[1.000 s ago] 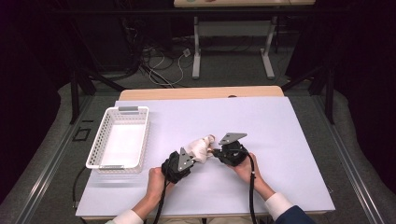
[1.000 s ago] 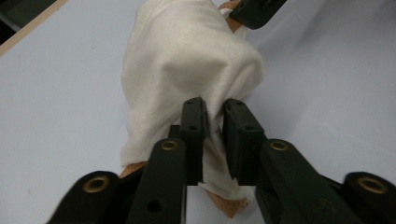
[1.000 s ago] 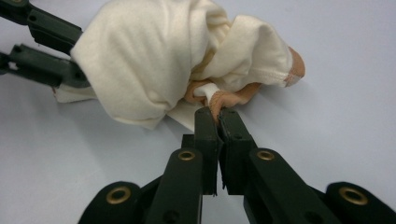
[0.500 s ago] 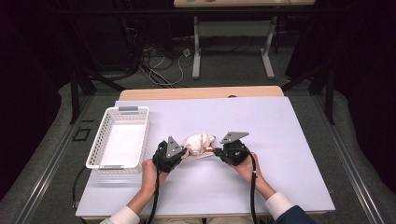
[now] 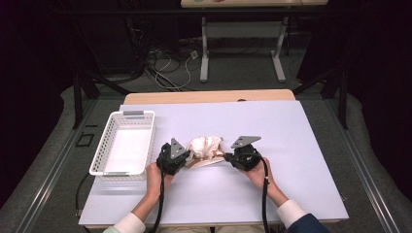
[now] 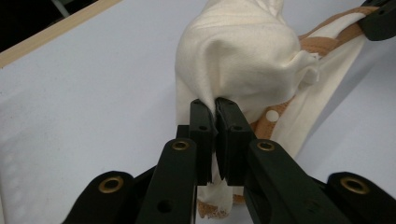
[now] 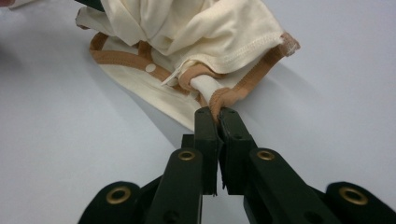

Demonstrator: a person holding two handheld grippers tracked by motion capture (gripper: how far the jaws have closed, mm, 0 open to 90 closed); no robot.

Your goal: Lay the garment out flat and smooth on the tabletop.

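Now both hand-held grippers, left (image 5: 190,156) and right (image 5: 228,158), clamp cream garment (image 5: 205,146) on white tabletop (image 5: 301,160); dark room.

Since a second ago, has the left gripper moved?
Yes. The left gripper has shifted left, closer to the basket, stretching the garment it pinches away from the right gripper.

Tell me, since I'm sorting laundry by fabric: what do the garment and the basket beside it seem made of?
The garment looks like soft matte cotton knit: cream, limp folds, stitched hem, tan trim with snaps. The basket looks like white moulded plastic with perforated walls.
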